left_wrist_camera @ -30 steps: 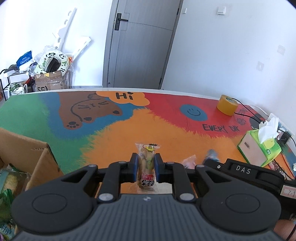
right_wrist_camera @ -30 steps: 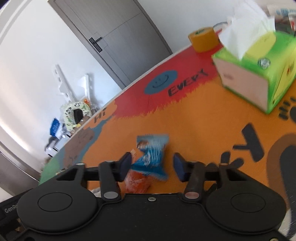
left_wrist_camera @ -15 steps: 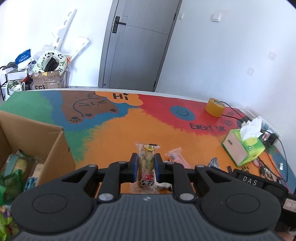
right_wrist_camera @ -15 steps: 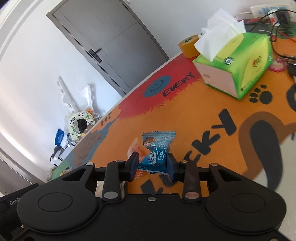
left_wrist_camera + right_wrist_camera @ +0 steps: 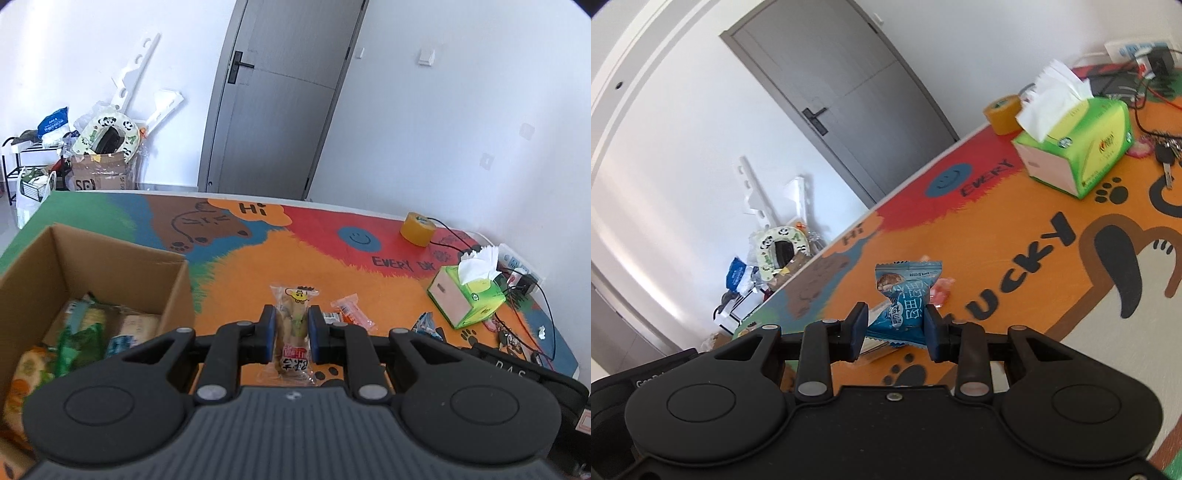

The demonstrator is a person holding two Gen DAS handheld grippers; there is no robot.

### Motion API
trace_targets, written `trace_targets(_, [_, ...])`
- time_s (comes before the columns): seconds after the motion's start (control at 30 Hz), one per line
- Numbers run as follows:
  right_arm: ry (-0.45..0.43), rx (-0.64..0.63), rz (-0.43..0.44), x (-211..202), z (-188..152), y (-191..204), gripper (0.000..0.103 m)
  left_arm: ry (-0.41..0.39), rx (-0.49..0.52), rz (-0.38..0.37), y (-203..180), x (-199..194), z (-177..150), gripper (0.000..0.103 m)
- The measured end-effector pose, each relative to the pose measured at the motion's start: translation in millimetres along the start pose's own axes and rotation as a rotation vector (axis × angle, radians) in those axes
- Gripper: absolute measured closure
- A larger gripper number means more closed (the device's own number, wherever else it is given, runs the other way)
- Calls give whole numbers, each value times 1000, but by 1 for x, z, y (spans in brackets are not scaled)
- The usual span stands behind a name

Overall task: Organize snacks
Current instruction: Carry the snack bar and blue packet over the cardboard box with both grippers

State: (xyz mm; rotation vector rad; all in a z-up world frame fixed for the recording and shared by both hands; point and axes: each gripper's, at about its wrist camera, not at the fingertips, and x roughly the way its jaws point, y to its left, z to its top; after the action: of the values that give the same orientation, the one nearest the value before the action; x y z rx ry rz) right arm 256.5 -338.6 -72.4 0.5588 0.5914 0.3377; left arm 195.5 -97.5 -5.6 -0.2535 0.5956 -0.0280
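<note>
Both tools are gripping: left tool (image 5: 291,334) pinching a sausage pack (image 5: 293,332), right tool (image 5: 896,331) a blue packet (image 5: 905,301). Both should be carrying leftward, dropping well inside the box (image 5: 110,266).

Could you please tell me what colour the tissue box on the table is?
Green tissue box, clearest in the right wrist view.

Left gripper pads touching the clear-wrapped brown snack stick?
Touching. Left wrist view: left gripper blue pads clamp the clear-wrapped brown snack stick on both sides, no gap.

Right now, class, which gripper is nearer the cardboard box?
Left. The left gripper, holding a sausage snack, is just beside the cardboard box; the right gripper sits farther off, no box in its view.
</note>
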Motion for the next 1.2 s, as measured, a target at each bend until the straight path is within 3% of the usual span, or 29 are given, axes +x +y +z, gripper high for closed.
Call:
trace_targets(0.57, [1,-108,97,-15,-22,70,70,-59,-47,38,48,-45,6,86])
trace_targets(1.2, [54,-197,172,-3,-50,134,70,-71,-132,107,119,-70,3,86])
